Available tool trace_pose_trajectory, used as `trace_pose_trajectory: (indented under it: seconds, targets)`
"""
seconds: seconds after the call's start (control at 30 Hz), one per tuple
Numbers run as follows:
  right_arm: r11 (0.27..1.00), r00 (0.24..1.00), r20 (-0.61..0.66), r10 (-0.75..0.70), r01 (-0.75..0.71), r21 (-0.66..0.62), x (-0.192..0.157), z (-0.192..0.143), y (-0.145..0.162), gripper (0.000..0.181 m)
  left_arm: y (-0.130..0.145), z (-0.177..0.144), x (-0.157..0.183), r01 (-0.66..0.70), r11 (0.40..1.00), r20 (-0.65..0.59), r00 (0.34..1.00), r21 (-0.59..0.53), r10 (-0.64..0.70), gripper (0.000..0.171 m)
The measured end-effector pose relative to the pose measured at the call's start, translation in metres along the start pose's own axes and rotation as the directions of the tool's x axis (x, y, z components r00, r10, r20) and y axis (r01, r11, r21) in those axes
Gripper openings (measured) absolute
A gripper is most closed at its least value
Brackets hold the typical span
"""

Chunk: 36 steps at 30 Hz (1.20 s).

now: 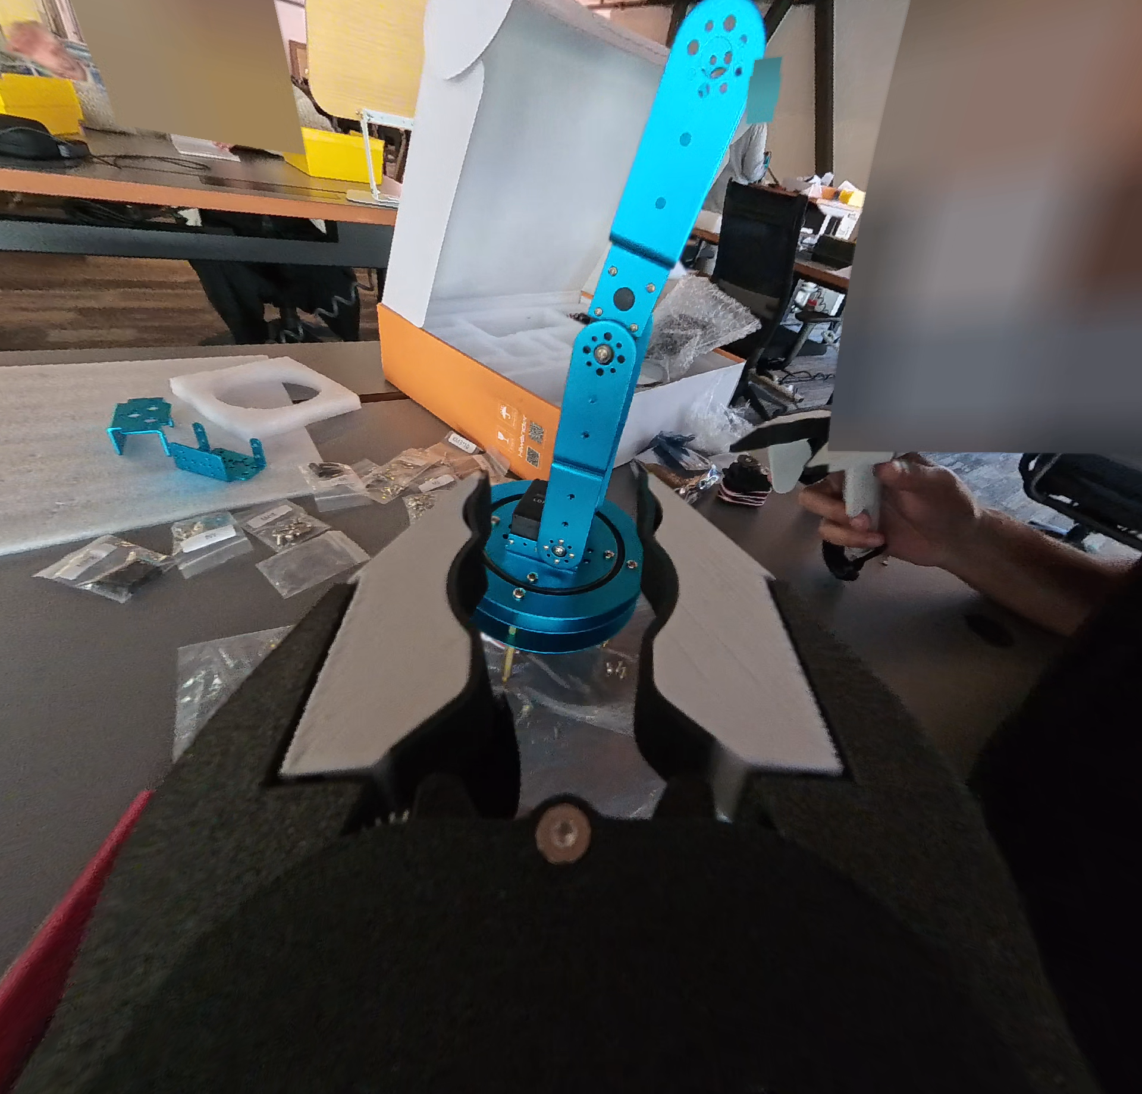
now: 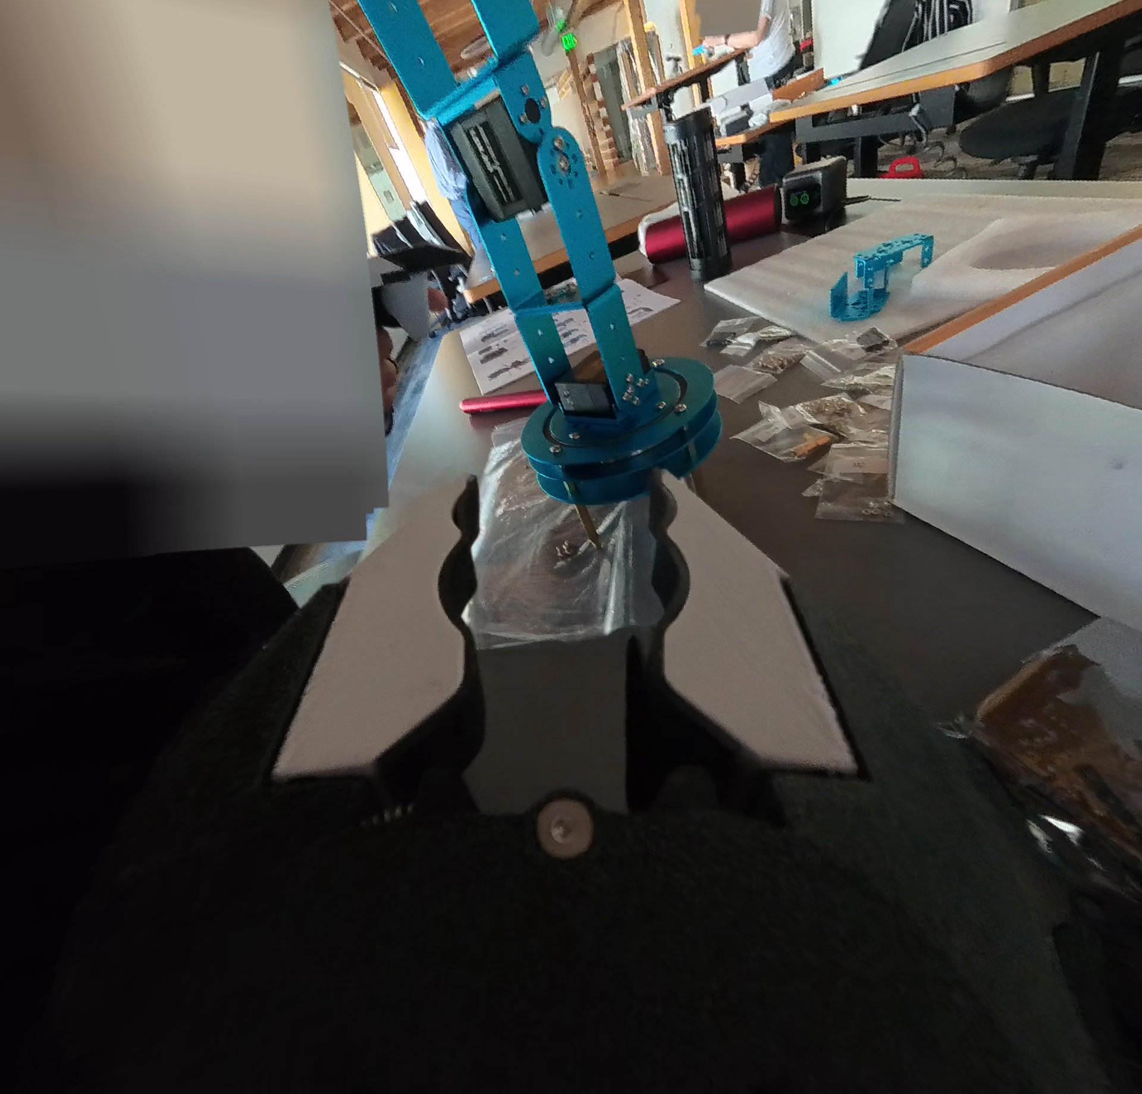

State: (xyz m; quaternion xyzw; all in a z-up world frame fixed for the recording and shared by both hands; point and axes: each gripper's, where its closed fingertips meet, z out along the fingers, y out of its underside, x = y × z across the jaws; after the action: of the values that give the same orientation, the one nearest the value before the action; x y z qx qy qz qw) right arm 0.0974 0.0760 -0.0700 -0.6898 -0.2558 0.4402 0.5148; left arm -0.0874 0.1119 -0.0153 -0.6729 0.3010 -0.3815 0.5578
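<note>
A small blue metal robot arm stands on a round blue base with brass standoffs, on a clear plastic bag on the dark table. My left gripper is open and empty, and the base shows in the gap just beyond its fingertips. My right gripper is open and empty, pointing at the same base from another side, with the bag between its fingers. The right gripper also shows in the left wrist view, held by a hand.
An open orange-and-white box stands behind the arm. Two loose blue brackets lie on white foam. Several small bags of screws are scattered around. A red tool, printed sheets and a black cylinder lie farther off. The grippers' ends are close to 20 centimetres from one another.
</note>
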Motion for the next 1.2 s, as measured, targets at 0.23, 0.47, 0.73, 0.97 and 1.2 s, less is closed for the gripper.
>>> trace_pose_trajectory:
  seconds: [0.23, 0.47, 0.73, 0.97, 1.2]
  targets:
    - [0.993, 0.988, -0.103, -0.116, 0.115, -0.015, 0.014, -0.007, 0.0, 0.043, 0.004, -0.03, -0.023, 0.005, 1.0, 0.01, 1.0, -0.001, -0.005, 0.047]
    - [0.989, 0.983, -0.125, -0.134, 0.126, -0.071, -0.017, 0.02, 0.001, 0.031, 0.07, -0.101, -0.124, -0.176, 0.921, 0.096, 0.97, -0.348, 0.221, 0.042]
    - [0.952, 0.963, -0.133, -0.236, 0.202, -0.228, -0.1, 0.14, 0.046, 0.027, 0.126, -0.108, -0.175, -0.171, 0.835, -0.154, 0.982, -0.523, 0.105, 0.042]
    - [0.918, 0.962, -0.09, -0.257, 0.214, -0.333, -0.124, 0.214, 0.075, 0.031, 0.15, -0.111, -0.178, -0.193, 0.78, -0.219, 0.973, -0.595, 0.074, 0.041]
    - [0.857, 0.934, -0.06, -0.353, 0.297, -0.421, -0.112, 0.233, 0.094, 0.036, 0.157, -0.104, -0.174, -0.278, 0.729, -0.189, 0.96, -0.625, 0.204, 0.021]
